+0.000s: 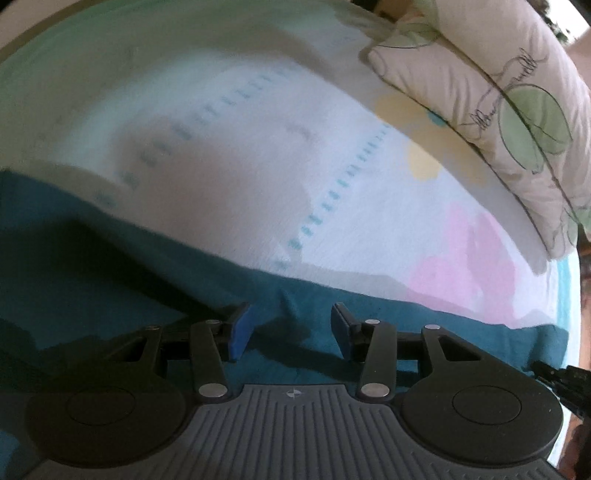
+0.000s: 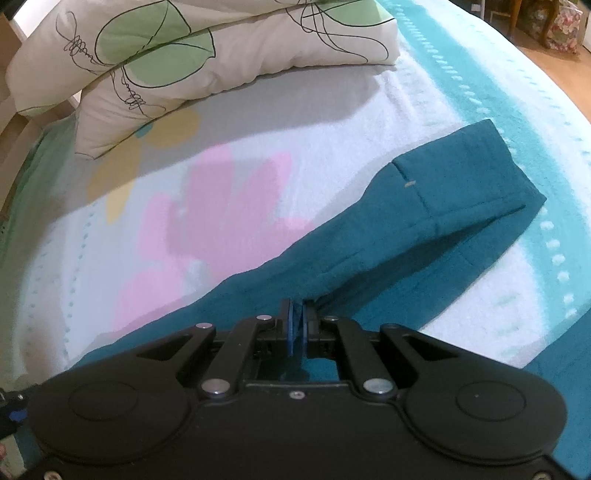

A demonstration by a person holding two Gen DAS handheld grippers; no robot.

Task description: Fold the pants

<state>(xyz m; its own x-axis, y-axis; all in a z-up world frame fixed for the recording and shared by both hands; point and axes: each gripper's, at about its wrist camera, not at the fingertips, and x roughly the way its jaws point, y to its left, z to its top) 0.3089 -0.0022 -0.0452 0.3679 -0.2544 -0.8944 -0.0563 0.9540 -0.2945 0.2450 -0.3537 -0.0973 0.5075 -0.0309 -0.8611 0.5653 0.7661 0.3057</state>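
The teal pants (image 2: 424,218) lie on the bed, one leg stretching away to the upper right with its cuff near the blanket's turquoise border. My right gripper (image 2: 298,325) is shut on a fold of the teal fabric at the edge of that leg. In the left wrist view the pants (image 1: 110,288) spread across the lower part of the frame. My left gripper (image 1: 290,328) is open just above the teal fabric, with cloth between the blue pads (image 1: 240,332) but not pinched.
The pants rest on a white blanket (image 2: 110,240) with pink and yellow patches and turquoise dashes. A white pillow with green leaf print (image 2: 207,55) lies at the back; it also shows in the left wrist view (image 1: 498,110). Wooden floor and furniture (image 2: 554,29) lie beyond the bed.
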